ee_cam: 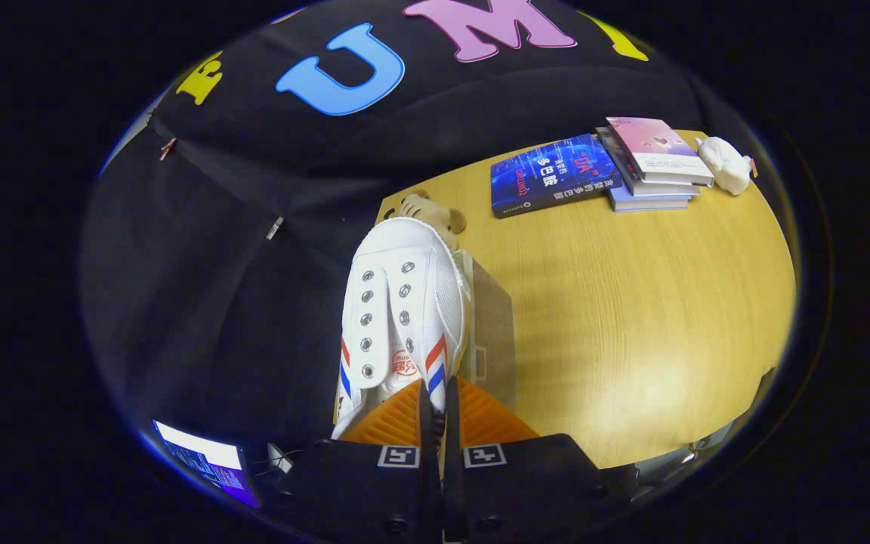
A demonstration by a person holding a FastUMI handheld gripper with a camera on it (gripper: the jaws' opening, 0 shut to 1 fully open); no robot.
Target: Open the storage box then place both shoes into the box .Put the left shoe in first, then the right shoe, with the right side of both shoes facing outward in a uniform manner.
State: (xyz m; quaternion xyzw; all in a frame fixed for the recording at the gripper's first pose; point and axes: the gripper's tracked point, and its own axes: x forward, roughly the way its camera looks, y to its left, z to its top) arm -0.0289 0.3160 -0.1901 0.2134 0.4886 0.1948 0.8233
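Shoe (403,302) pinched in gripper (438,408) over box (492,332).

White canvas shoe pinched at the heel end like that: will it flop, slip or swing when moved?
The white shoe is probably light, with soft mesh and canvas sides, so the upper may buckle. The gripper fingers look closed on a thin edge near its opening, so the toe could sag or swing. Cloth should grip fairly well; slipping seems unlikely.

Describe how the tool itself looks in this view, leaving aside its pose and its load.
The tool has two flat, ribbed fingers set on a dark, blocky body. Each side of that body carries a small square black-and-white marker, and round screw heads show lower on the housing.
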